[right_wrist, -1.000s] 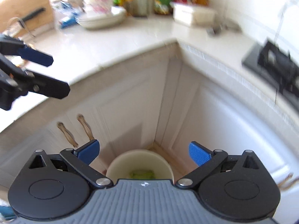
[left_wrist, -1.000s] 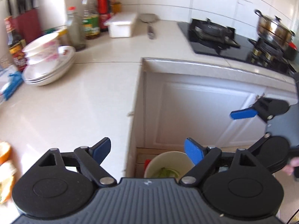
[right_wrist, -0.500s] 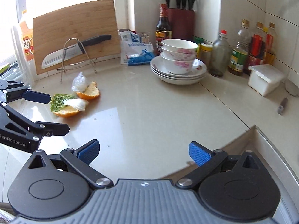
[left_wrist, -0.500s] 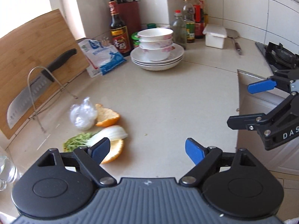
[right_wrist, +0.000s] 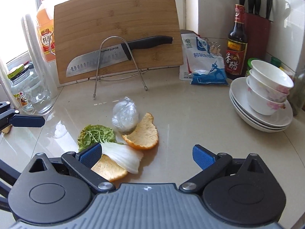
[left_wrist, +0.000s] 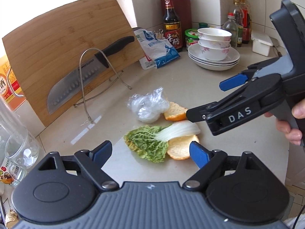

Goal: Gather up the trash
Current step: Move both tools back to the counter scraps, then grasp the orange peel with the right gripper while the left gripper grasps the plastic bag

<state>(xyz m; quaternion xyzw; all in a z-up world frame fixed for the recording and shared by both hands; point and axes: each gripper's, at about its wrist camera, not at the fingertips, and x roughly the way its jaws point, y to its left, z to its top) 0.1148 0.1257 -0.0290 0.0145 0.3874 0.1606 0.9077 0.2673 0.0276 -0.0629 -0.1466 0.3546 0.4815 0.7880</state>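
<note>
Your left claw (left_wrist: 150, 151) and right claw (right_wrist: 147, 153) both gape wide and empty over the scrap pile (right_wrist: 122, 135), which lies on bare table (right_wrist: 190, 114) before the cutting board (right_wrist: 114, 28), left of the stacked bowls (right_wrist: 266, 89).

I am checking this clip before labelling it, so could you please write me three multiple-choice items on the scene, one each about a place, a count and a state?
1. Where is the knife?
A. in a bowl
B. on the wire rack against the cutting board
C. beside the peels

2. How many orange peel pieces lie on the counter?
A. two
B. four
C. none

3. How does the left hand-held gripper stand?
A. shut on the cabbage leaf
B. shut on a peel
C. open, holding nothing

Answers:
1 B: the knife leans in the wire rack before the cutting board.
2 A: one orange peel, another orange peel.
3 C: the left hand-held gripper stands wide above the cabbage leaf.
</note>
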